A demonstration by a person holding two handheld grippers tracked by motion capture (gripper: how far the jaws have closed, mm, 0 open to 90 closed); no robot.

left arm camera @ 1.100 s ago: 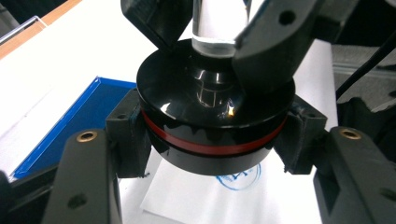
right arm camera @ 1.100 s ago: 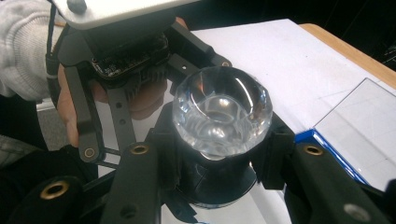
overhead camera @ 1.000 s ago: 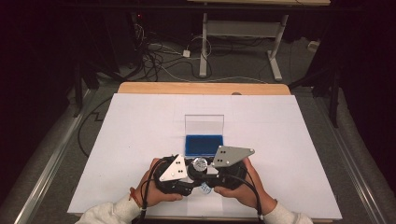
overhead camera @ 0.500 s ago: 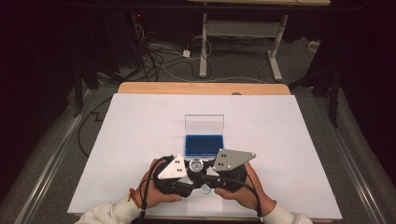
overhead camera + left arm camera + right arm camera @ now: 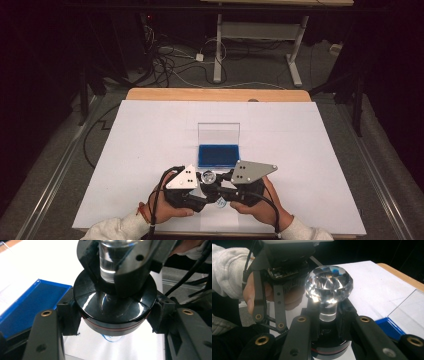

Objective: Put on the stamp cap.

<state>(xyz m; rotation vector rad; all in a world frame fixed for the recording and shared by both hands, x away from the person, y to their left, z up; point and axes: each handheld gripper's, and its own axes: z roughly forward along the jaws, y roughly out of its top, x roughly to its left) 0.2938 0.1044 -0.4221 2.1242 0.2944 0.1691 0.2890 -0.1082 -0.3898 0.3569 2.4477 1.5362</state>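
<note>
Left gripper point(image 5: 200, 187): jaws narrow, clamped on the round black base point(image 5: 113, 307) from both sides, so it's got the bottom half.
Right gripper point(image 5: 227, 186): jaws pinch the clear stem point(image 5: 327, 312) just under the faceted crystal knob point(image 5: 328, 283).
Where the thing is: near edge of the white table point(image 5: 150, 130), between the two hands, just in front of the blue case point(image 5: 218, 155).
Handling: looks like glass on a glossy base, so probably heavy for its size, stiff, pretty slippery and chip-prone. Best bet is what's happening already, base by its rim, top by the stem rather than the facets.
Left gripper view extras: glossy base top with a thin red line round its side, plus a blue mark point(image 5: 112, 338) on the table under it.
Right gripper view extras: the knob's facets, and the left hand point(image 5: 255, 293) wrapped round its gripper.
High view extras: the blue case has a clear lid point(image 5: 219, 133) standing open, cables on the floor point(image 5: 170, 55) beyond.
</note>
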